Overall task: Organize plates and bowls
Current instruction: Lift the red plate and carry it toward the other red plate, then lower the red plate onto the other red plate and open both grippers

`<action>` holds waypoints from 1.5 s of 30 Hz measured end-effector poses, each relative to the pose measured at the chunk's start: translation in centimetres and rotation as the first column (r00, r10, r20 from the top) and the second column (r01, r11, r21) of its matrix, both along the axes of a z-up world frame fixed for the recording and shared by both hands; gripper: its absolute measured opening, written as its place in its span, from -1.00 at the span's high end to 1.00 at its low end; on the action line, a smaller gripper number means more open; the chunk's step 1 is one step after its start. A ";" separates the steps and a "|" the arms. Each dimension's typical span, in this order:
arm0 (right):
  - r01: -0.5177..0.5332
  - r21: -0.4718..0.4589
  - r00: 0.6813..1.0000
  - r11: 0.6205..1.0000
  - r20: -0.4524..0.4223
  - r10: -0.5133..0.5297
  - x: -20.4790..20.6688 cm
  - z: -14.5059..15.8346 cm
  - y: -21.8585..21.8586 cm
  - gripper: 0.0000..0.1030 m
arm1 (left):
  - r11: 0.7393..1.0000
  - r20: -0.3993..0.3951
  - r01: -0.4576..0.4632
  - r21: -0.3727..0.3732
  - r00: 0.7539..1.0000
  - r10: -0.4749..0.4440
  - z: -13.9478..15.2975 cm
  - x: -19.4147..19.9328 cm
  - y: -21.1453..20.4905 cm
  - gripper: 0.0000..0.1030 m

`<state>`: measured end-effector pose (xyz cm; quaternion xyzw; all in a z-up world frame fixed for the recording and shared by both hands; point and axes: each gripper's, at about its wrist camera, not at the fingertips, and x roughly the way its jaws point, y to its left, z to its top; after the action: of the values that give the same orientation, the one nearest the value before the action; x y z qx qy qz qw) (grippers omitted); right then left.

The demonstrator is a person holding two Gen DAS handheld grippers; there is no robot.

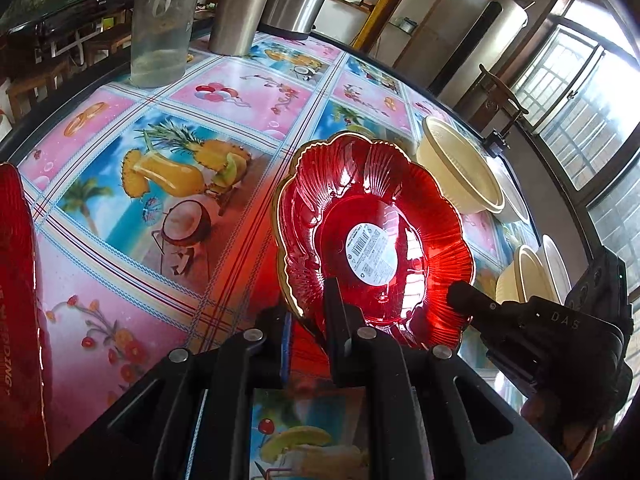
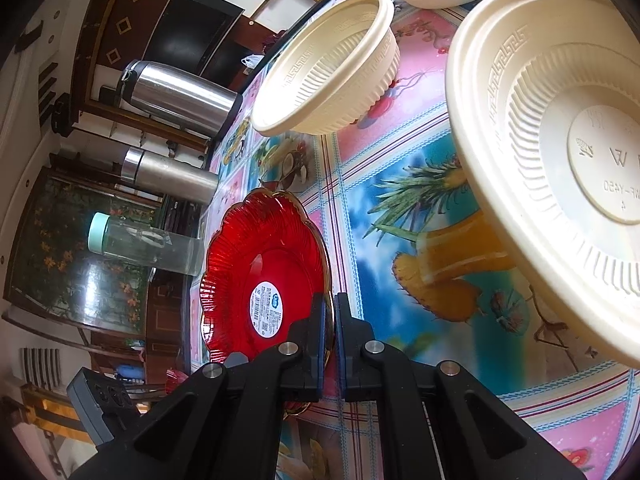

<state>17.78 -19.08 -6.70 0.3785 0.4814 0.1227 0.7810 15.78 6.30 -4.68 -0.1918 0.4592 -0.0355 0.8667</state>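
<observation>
the red plate stands tilted on edge, its label facing 6 o'clock; the left gripper and the right gripper both pinch its rim.

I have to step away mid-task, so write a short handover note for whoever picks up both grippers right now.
Left gripper: shut on the red plate at its near rim.
Right gripper: shut on the same plate's rim from the other side; plate tilted above the table.
Three cream bowls sit apart on the table, unstacked. Another red item lies at the left edge.
Done: plate gripped. Left: place it, gather the bowls.
</observation>
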 end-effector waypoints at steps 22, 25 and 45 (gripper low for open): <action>-0.057 -0.016 0.965 0.998 0.256 0.059 -5.2 4.5 3.6 0.91 | 0.992 0.170 -0.076 0.099 0.984 0.058 6.2 -7.2 4.7 0.76; -0.069 0.006 0.957 0.998 0.283 0.065 -6.3 4.9 4.8 0.90 | 0.987 0.198 -0.106 0.121 0.977 0.081 7.0 -8.4 6.1 0.77; -0.274 -0.028 0.903 0.961 0.337 0.268 -10.4 8.9 18.5 0.89 | 0.935 0.262 -0.310 0.174 0.930 0.259 7.6 -14.3 15.3 0.76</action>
<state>7.38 -0.59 2.24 0.2889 0.3872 0.2977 0.8234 1.52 21.62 2.94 -0.1574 0.3217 0.1179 0.9262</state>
